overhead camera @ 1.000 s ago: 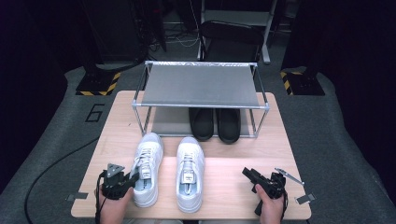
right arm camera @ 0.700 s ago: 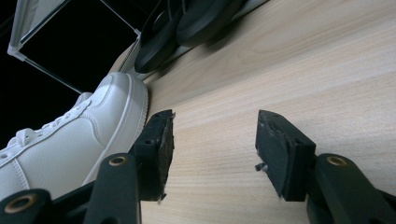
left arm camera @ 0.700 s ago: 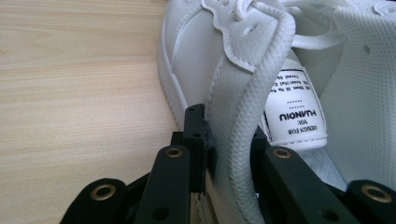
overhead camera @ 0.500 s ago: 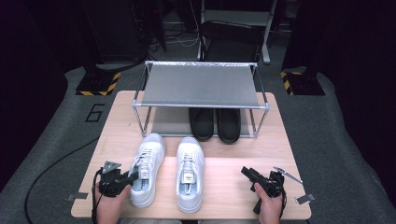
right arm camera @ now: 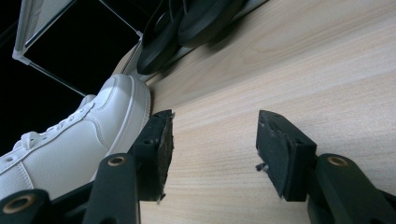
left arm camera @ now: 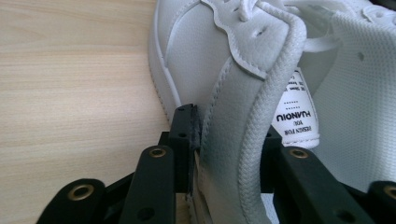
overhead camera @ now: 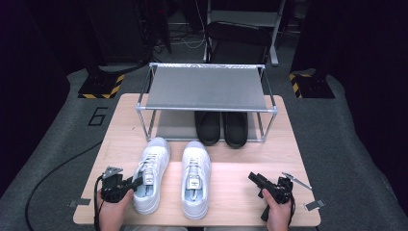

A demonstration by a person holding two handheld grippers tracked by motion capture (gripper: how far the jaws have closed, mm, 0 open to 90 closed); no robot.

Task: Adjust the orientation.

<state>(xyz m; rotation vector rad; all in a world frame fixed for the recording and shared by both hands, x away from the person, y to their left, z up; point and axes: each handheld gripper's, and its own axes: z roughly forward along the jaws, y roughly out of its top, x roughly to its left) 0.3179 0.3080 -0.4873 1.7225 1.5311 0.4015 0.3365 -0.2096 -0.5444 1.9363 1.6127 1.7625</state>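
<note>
Two white sneakers stand side by side on the wooden table (overhead camera: 269, 154), toes toward the rack. My left gripper (overhead camera: 137, 182) (left arm camera: 229, 126) sits at the left sneaker (overhead camera: 151, 163) (left arm camera: 252, 74), and its jaws have just been opening. They straddle the padded collar wall. The outer pad (left arm camera: 187, 135) lies against the leather, while the inner jaw is inside the shoe, mostly hidden. My right gripper (overhead camera: 255, 179) (right arm camera: 212, 135) rests open and empty on the table, to the right of the right sneaker (overhead camera: 196, 173) (right arm camera: 70, 149).
A metal-framed shoe rack (overhead camera: 207, 86) stands at the table's back, with a pair of black shoes (overhead camera: 221, 126) (right arm camera: 187, 28) under its top shelf. Tape marks sit near both front corners. Dark floor surrounds the table.
My left gripper has edged a little toward the left sneaker, and its jaws now stand around the collar. The shoes and the right gripper have not moved.
</note>
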